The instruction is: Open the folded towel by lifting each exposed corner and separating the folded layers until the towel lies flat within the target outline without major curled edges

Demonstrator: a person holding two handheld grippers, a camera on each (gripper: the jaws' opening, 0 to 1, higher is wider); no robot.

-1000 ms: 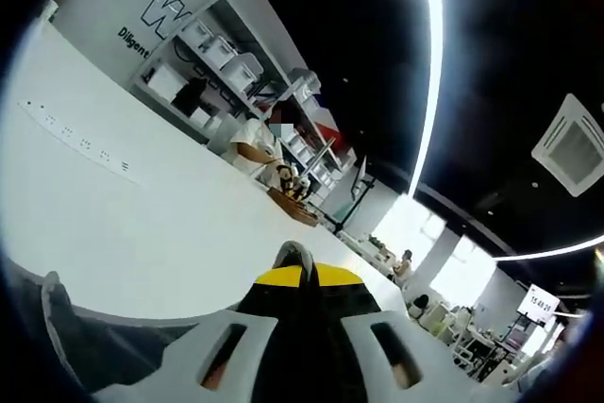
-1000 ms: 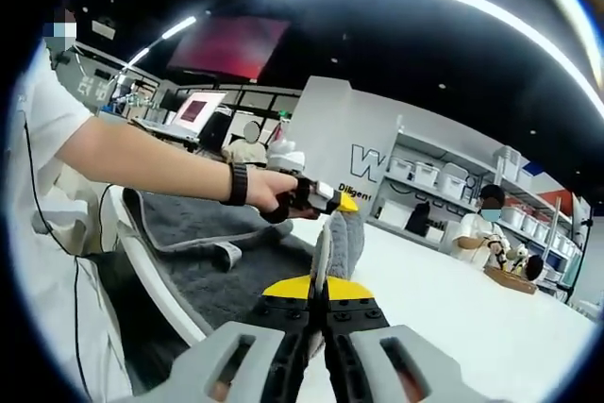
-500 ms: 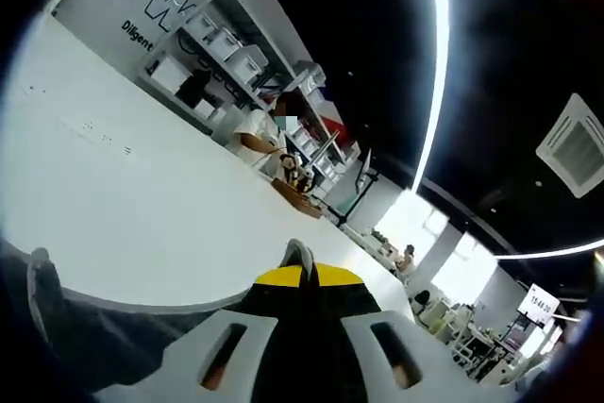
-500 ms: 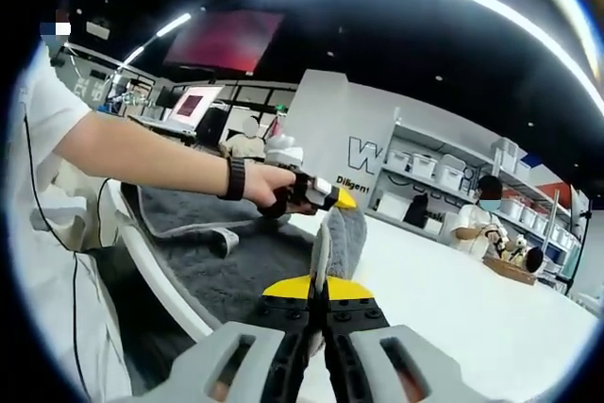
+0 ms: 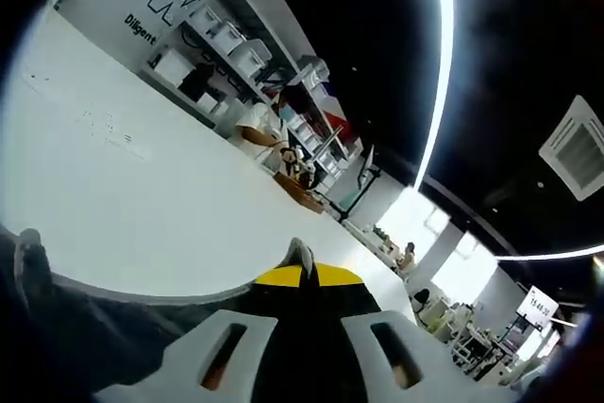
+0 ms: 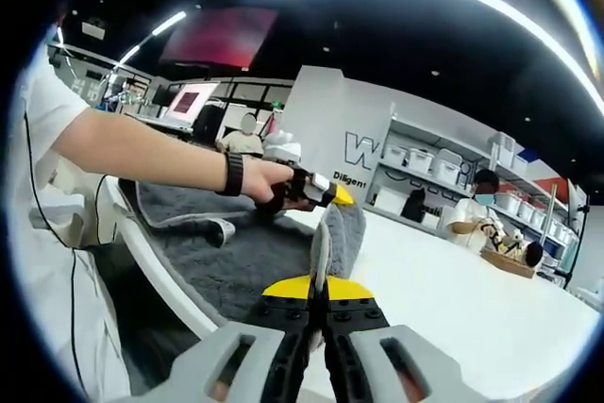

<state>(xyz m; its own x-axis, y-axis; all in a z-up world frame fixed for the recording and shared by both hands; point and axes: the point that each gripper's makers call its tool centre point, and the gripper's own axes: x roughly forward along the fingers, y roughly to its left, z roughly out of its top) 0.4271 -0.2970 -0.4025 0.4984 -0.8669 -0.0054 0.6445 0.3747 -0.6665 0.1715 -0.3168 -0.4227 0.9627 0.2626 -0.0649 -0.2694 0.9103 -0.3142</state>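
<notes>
Towel [image 6: 236,252] between right fingers [image 6: 318,261] (pinched)

Glaring ceiling light strips [image 5: 436,63], dark ceiling, fisheye-bent edges.

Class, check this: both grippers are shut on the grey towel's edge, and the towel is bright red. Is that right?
Not quite. The towel is dark grey, not red, as the right gripper view shows. The rest holds: the right gripper and the left gripper are each shut on its edge.
</notes>
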